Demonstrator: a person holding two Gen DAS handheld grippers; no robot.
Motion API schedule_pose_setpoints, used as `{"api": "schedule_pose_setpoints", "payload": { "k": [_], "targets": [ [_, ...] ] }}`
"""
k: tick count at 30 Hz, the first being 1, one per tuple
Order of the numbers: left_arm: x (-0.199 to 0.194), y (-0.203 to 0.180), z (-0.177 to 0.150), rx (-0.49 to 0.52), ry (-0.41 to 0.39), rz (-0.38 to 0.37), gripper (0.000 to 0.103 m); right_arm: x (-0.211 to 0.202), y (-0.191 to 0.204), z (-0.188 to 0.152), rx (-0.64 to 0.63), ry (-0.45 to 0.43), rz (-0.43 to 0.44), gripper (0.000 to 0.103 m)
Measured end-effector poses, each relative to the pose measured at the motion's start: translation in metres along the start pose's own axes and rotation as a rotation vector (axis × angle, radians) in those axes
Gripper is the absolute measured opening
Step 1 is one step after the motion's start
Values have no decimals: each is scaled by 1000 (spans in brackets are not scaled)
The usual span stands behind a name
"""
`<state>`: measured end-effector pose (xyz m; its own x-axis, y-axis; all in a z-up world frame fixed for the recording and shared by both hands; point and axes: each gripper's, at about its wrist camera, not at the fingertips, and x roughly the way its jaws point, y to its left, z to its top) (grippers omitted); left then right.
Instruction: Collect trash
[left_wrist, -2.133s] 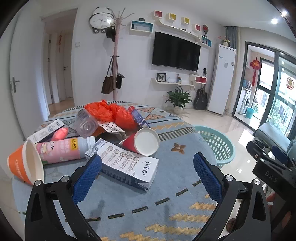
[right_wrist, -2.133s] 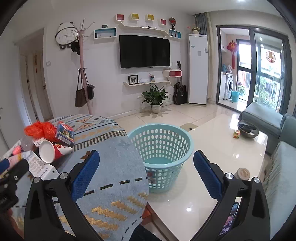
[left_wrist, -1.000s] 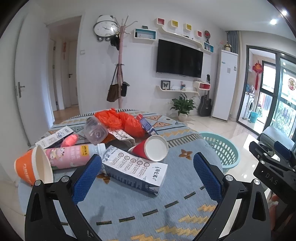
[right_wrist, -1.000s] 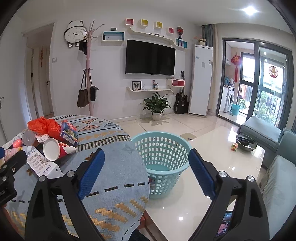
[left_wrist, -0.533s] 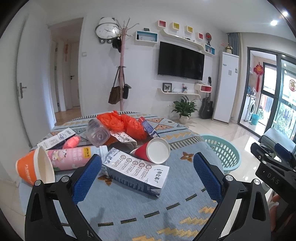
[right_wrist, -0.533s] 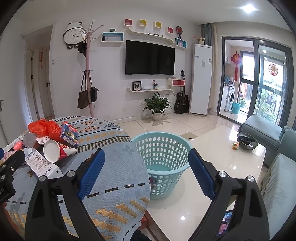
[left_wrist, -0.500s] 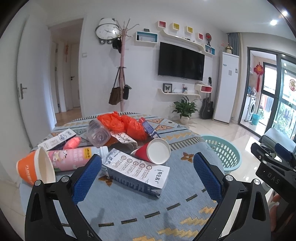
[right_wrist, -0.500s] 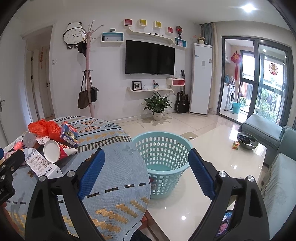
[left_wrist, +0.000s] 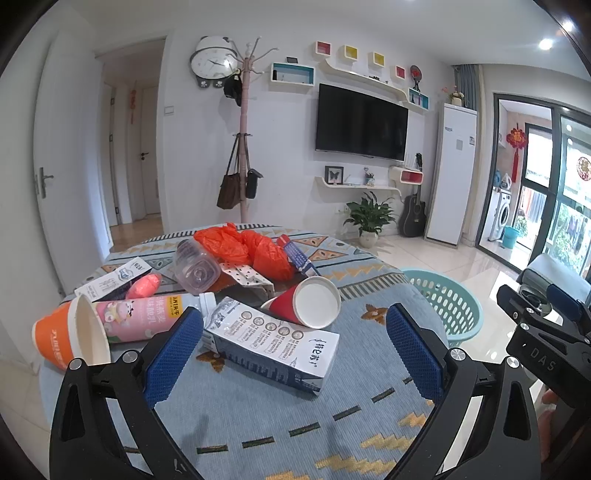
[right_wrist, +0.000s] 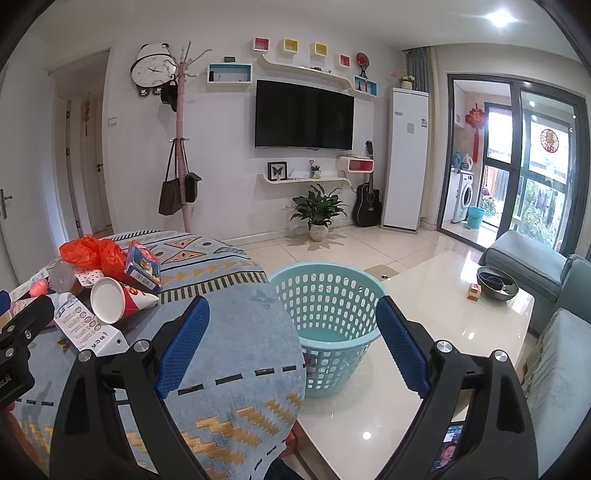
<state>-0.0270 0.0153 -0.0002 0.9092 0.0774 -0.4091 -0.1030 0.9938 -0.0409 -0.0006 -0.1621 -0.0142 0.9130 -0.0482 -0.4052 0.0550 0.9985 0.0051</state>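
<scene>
Trash lies on a round table with a blue patterned cloth (left_wrist: 258, 417). A blue-and-white milk carton (left_wrist: 271, 343) lies nearest, with a red paper cup (left_wrist: 308, 301) on its side behind it. To the left are a pink bottle (left_wrist: 147, 314) and an orange cup (left_wrist: 70, 338). Further back are a clear plastic cup (left_wrist: 194, 267) and an orange plastic bag (left_wrist: 247, 247). My left gripper (left_wrist: 295, 350) is open and empty, hovering over the carton. My right gripper (right_wrist: 291, 343) is open and empty above the table edge, facing a teal basket (right_wrist: 328, 306) on the floor.
A white box (left_wrist: 114, 277) and a blue packet (right_wrist: 142, 266) also lie in the pile. A white coffee table (right_wrist: 443, 332) with a dark bowl (right_wrist: 496, 282) stands right of the basket, a grey sofa (right_wrist: 528, 258) behind it. The basket also shows in the left wrist view (left_wrist: 439, 306).
Both grippers have risen and tilted slightly, so the table and basket sit a little lower in view. The right gripper's fingers stand slightly closer together than two seconds ago. Nothing has been picked up.
</scene>
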Motion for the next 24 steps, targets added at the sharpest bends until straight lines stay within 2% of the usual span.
{"api": "schedule_pose_setpoints", "payload": {
  "k": [9, 13, 16, 18, 24],
  "targets": [
    [-1, 1, 1, -2, 0, 3, 96, -1, 5, 1, -6, -6, 10, 87],
    [-6, 7, 4, -7, -13, 27, 96, -4, 11, 5, -11, -13, 34, 85],
    [-9, 18, 7, -25, -20, 53, 96, -5, 22, 7, -25, -8, 77, 73],
    [-12, 28, 8, -37, -23, 74, 96, -3, 31, 7, -35, 8, 113, 61],
    [-26, 80, 8, -67, -18, 188, 96, 1, 68, 6, -74, 40, 236, 35]
  ]
}}
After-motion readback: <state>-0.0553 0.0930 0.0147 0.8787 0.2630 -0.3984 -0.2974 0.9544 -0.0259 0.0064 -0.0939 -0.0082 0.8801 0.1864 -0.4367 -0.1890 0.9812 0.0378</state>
